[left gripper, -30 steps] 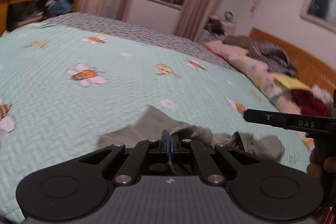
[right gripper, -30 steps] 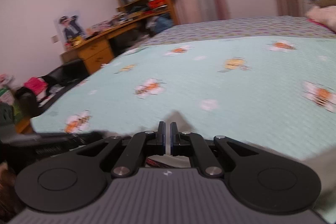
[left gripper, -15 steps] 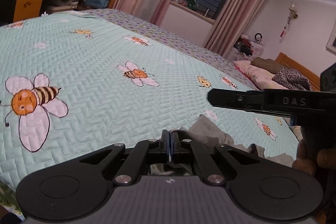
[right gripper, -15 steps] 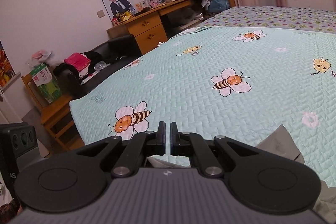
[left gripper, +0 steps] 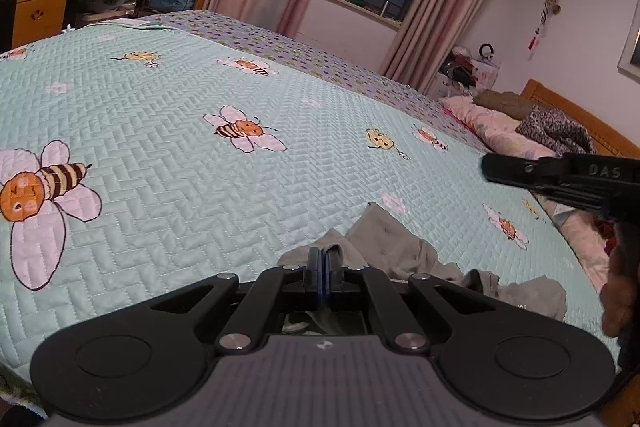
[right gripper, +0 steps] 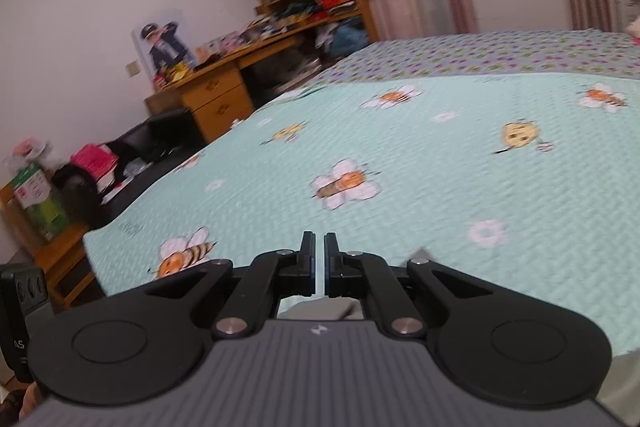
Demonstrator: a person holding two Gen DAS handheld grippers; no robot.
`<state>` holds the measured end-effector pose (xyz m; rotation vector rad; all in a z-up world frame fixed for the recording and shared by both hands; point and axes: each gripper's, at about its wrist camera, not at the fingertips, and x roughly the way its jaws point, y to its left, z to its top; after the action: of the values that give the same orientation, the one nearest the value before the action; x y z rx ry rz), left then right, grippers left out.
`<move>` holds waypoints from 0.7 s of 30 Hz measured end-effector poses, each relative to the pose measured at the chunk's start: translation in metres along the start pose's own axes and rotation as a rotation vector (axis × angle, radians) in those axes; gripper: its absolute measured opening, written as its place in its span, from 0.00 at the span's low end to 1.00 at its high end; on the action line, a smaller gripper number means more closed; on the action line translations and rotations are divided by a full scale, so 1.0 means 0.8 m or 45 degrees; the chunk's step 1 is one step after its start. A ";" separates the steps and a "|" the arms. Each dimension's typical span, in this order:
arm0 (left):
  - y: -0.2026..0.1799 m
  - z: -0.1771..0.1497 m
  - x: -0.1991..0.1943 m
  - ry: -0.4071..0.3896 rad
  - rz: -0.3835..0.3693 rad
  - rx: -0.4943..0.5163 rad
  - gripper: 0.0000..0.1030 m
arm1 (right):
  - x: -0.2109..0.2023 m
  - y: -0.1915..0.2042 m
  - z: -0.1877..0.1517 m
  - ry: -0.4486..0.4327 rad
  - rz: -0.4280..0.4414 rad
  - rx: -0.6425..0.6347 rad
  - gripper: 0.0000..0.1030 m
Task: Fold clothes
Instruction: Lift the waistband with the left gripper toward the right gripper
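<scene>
Grey garment at the bed's near edge, both claws pinched narrow

Cloth comes first: the grey garment (left gripper: 404, 255) lies crumpled on the bee-print quilt (left gripper: 200, 187) of the bed, close to the near edge. Its bulk lies just ahead and to the right of the left claw (left gripper: 322, 269). That claw is closed tight, its blue pads together, and grey fabric sits right behind and below the tips. Whether a fold of it is actually pinched cannot be told from this view.

The right claw (right gripper: 319, 263) shows a thin slit between its jaws, narrow rather than wide. A pale grey strip shows under its fingers, but nothing visibly sits in the slit, so a hold there cannot be confirmed either. In the left wrist view the right claw comes in from the right, above the quilt and the garment, with part of the person's hand (left gripper: 618, 291) beneath it.

The step in hand is probably spreading the garment flat before any fold. To do it well:

- Keep both pinches on separate edges or corners, not on a bunched middle.
- Draw the two claws apart until the cloth is taut, then lay it down on open quilt well away from the bed's edge.
- Lower slowly so the hem lands without curling under.
- Release only once the fabric lies flat.

A loose pinch could drop a corner.
</scene>
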<state>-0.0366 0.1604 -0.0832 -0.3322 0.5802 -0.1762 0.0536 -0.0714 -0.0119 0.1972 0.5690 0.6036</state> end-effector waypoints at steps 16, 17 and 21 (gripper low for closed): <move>-0.010 0.001 0.009 0.056 0.049 0.045 0.01 | -0.043 -0.047 -0.021 0.052 -0.103 -0.065 0.06; -0.011 -0.001 0.010 0.072 0.051 0.054 0.01 | -0.036 -0.051 -0.026 0.076 -0.110 -0.064 0.08; -0.005 -0.009 0.008 0.099 0.075 0.047 0.01 | -0.016 -0.062 -0.046 0.154 -0.127 -0.104 0.37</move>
<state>-0.0355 0.1530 -0.0908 -0.2729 0.6618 -0.1435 0.0483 -0.1186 -0.0534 0.0550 0.6655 0.5428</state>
